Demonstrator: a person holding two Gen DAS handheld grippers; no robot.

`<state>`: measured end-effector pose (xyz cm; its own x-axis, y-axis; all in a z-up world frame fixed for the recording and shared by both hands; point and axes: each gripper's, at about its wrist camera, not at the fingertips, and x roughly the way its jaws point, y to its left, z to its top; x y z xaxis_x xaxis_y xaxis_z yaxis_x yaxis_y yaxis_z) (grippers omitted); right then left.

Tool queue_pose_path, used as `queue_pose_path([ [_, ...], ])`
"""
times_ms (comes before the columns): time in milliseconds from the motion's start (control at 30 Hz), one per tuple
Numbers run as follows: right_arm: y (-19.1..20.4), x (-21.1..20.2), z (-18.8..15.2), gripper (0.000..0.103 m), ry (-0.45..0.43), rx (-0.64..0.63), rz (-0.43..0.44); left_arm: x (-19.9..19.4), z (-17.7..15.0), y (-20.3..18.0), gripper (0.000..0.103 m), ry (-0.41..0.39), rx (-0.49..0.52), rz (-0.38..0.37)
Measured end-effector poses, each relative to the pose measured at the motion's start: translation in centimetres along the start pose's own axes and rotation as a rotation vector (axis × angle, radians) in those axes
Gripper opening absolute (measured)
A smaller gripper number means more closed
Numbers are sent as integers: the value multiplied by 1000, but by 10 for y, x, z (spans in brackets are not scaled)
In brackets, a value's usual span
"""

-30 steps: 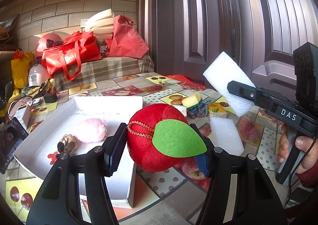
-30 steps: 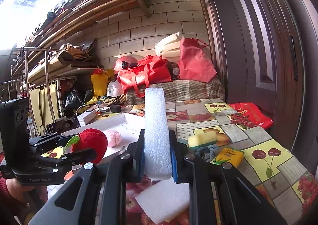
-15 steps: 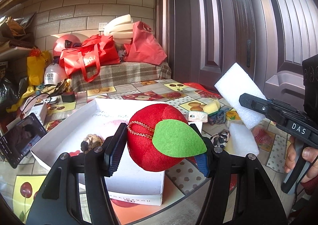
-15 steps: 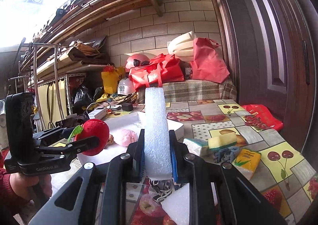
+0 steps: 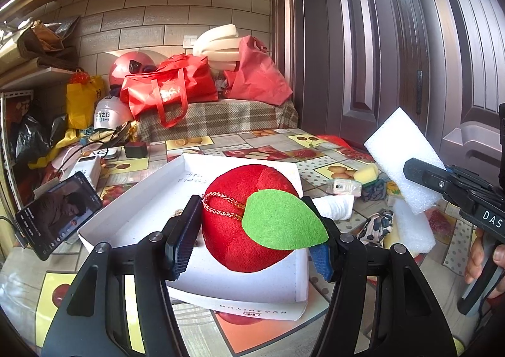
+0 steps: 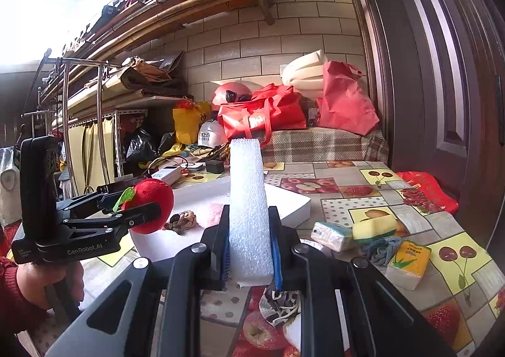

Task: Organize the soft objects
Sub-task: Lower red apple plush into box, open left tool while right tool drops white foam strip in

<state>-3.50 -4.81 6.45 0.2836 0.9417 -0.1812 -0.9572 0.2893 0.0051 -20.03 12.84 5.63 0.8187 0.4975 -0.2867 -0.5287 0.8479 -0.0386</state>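
Note:
My left gripper is shut on a red plush apple with a green felt leaf, held above the near part of a white shallow box. It also shows in the right wrist view. My right gripper is shut on a white foam block, held upright above the table to the right of the box. The block also shows in the left wrist view. A brown knotted item and a pink fluffy item lie in the box.
On the fruit-patterned table lie a second white foam piece, a leopard-print cloth, a yellow sponge, tissue packs, and a rolled white cloth. A phone leans at the left. Red bags sit behind.
Both grippers have drawn back and risen, still holding their objects. The apple now hangs over the box's near edge instead of beside it.

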Motion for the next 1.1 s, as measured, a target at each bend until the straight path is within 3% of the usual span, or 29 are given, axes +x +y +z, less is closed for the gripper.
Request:
queue_pose_path([
  [200,7,19,2,19,32,6,30,14,1,9,62,5,41,57],
  [400,13,50,1,19,96,48,58,36,6,28,62,6,14,107],
  [733,31,89,0,19,136,39,15,57,14,55,62,-21,-20,195],
  [1100,26,139,8,19,167,88,-55,75,20,70,62,-16,-57,217],
])
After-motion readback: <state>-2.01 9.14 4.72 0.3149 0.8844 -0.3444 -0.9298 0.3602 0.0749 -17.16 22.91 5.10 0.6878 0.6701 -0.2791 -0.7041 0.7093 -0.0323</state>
